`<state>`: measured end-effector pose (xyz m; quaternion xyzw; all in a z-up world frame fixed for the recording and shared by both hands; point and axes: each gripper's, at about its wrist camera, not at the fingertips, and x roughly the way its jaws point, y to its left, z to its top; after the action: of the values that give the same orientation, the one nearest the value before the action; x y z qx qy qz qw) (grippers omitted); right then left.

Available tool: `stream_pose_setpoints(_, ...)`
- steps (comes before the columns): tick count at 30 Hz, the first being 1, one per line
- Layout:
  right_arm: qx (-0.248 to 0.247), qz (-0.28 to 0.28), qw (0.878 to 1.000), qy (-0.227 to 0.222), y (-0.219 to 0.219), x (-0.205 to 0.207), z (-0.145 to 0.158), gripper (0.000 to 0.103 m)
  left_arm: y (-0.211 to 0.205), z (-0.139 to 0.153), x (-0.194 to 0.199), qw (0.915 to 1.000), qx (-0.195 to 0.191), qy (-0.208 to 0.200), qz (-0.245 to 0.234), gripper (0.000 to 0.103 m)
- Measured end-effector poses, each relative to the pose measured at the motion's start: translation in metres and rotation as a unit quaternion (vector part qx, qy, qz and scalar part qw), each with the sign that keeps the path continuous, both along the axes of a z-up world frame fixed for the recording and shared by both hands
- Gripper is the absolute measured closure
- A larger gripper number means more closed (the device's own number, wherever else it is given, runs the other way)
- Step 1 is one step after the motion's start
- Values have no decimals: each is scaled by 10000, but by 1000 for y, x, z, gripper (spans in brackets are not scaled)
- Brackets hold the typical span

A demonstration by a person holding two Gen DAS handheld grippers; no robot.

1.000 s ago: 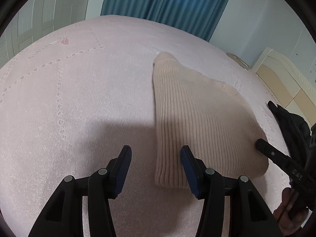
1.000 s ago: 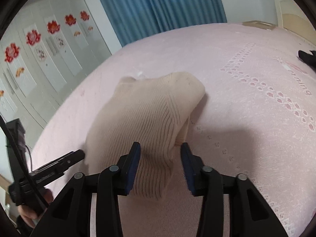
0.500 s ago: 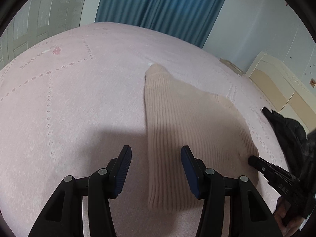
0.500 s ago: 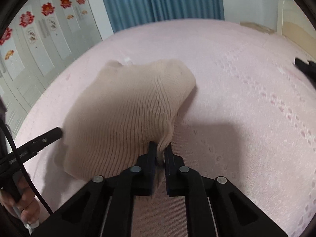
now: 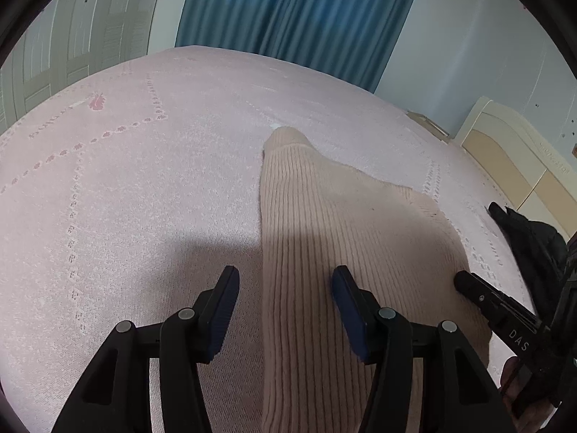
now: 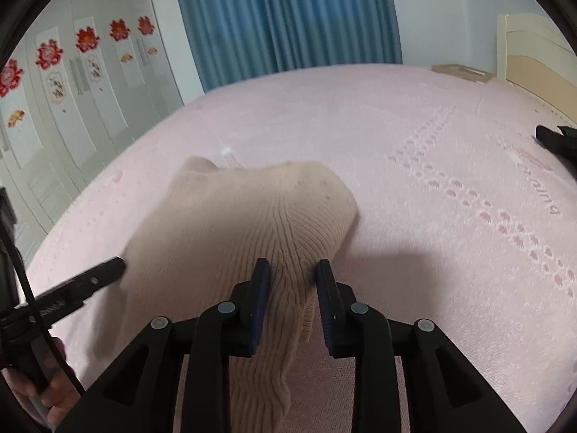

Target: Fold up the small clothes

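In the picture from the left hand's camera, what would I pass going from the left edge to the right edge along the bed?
Bare pink patterned bedspread → beige ribbed knitted garment → black tip of the right gripper → crumpled black cloth at the bed's edge → cream headboard.

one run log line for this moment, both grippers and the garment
left gripper: open, straddling knit edge | right gripper: open, knit bunched between fingers | beige ribbed knit garment: on pink bedspread

garment [image 5: 324, 238]: ribbed beige knit | bedspread [image 5: 126, 198]: pink, textured, matt
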<state>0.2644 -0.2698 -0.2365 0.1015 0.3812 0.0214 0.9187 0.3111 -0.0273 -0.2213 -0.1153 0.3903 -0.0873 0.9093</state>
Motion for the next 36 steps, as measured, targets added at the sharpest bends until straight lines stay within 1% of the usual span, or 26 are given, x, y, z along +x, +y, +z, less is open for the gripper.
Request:
stream_pose_setpoints(3,-103,-7,9999,84,4,2,-2,74,-7,-1,1,9995,308,-15,-17,45)
stream_pose_setpoints(6,-275,-42,9995,170,8,4,-8,74,-11,-2,1,9988,478,-63,-35,43)
stream_pose_setpoints(12,-401,-50,9990,204,9,6,-14,74,-9,-3,2,9992,394,-32,-62,43)
stream_pose_setpoints(16,-263,-103,9992,276,3,9,-18,72,-12,-3,0,9987,493,-105,-68,43)
stream_pose_setpoints(18,-249,-138,9991,319,1,10,-18,71,-11,-2,-1,9989,443,-154,-87,43)
stream_pose_setpoints(20,-376,-136,9986,334,2,10,-17,71,-9,-3,0,9993,327,-157,-108,43)
stream_pose_setpoints(23,-576,-152,9977,321,6,10,-17,71,-4,-5,3,9999,40,-86,-124,43)
stream_pose_setpoints(27,-547,-204,9978,326,5,11,-18,71,-4,-6,5,9999,-71,-67,-128,43)
stream_pose_setpoints(28,-498,-202,9980,318,3,10,-18,71,-3,-6,5,9999,-99,-63,-122,43)
stream_pose_setpoints(30,-242,-212,9991,273,-2,9,-15,71,0,-5,6,9997,-199,-63,-103,44)
stream_pose_setpoints(32,62,-159,9998,81,-8,6,-7,71,2,-1,7,9996,-248,-129,-41,46)
stream_pose_setpoints(35,-12,-261,9993,-248,-7,5,5,71,2,6,9,9994,-193,-278,-110,52)
stream_pose_setpoints(36,-8,-290,9992,-263,-7,8,7,71,1,7,11,9992,-190,-288,-178,53)
